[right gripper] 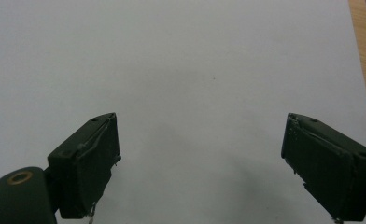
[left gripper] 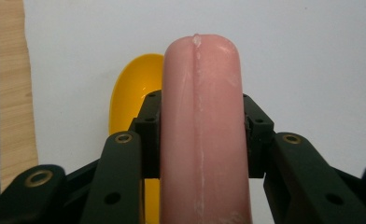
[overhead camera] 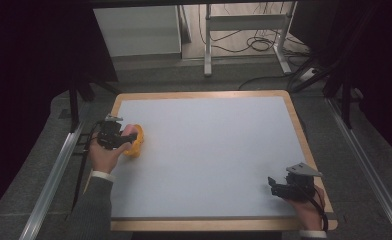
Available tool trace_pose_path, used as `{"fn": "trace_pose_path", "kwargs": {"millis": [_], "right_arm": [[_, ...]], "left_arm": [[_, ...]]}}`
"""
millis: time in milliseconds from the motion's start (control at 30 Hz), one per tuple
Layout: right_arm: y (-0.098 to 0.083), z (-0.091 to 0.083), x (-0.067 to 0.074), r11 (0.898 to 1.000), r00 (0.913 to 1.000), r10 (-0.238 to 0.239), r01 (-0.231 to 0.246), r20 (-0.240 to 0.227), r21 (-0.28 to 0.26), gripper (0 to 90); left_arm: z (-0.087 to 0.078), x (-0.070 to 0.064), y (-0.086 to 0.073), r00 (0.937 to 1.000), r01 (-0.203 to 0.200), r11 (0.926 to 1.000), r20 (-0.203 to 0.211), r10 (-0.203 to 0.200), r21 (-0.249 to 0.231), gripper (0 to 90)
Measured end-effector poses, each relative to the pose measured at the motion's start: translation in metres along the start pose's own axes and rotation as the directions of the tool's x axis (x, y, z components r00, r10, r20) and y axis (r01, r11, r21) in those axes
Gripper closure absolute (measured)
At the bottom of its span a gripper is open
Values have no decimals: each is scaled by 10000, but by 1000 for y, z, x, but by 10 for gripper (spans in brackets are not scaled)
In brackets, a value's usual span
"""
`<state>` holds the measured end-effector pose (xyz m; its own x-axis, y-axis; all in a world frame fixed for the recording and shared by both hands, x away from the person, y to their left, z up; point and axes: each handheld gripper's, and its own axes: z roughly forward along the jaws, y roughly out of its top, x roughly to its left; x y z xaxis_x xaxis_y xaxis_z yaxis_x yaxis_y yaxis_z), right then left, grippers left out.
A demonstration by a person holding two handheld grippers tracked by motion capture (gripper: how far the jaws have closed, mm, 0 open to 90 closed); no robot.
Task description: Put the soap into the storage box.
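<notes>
In the high view, one white desk with a wooden rim (overhead camera: pixel 290 107) carries two grippers. The left gripper (overhead camera: pixel 118 136) is near the left edge, over one yellow plastic bowl-shaped thing (overhead camera: pixel 135 141). The right gripper (overhead camera: pixel 279 187) is near the right front corner.

In the left gripper view, the fingers (left gripper: pixel 146 135) are closed on one pink smooth sausage-shaped toy (left gripper: pixel 201 130); the yellow thing lies behind it.

In the right gripper view, the two fingers (right gripper: pixel 90 163) stand wide apart and hold nothing.

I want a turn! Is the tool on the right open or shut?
Open. The right tool has its two black jaws spread wide apart, with bare white table between them.
</notes>
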<state>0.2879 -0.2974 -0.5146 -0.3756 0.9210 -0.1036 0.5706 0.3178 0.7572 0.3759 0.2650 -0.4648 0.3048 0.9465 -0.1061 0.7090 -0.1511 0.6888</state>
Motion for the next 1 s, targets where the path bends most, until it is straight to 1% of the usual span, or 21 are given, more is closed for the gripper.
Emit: {"fn": "trace_pose_path", "kwargs": {"millis": [300, 633, 967, 1000], "right_arm": [[0, 1, 0, 10000, 10000, 8, -8, 19, 21, 112], [-1, 1, 0, 10000, 10000, 0, 0, 15, 28, 112], [-1, 1, 0, 10000, 10000, -10, 10, 23, 49, 112], [-1, 1, 0, 10000, 10000, -7, 7, 24, 49, 112]], "left_arm": [[11, 3, 2, 9999, 69, 9997, -114, -67, 221, 600], [20, 6, 2, 9995, 178, 9992, -256, -169, 351, 600], [35, 10, -6, 9989, 335, 9971, -342, -312, 685, 600], [36, 10, -7, 9990, 305, 9968, -345, -280, 732, 600]]}}
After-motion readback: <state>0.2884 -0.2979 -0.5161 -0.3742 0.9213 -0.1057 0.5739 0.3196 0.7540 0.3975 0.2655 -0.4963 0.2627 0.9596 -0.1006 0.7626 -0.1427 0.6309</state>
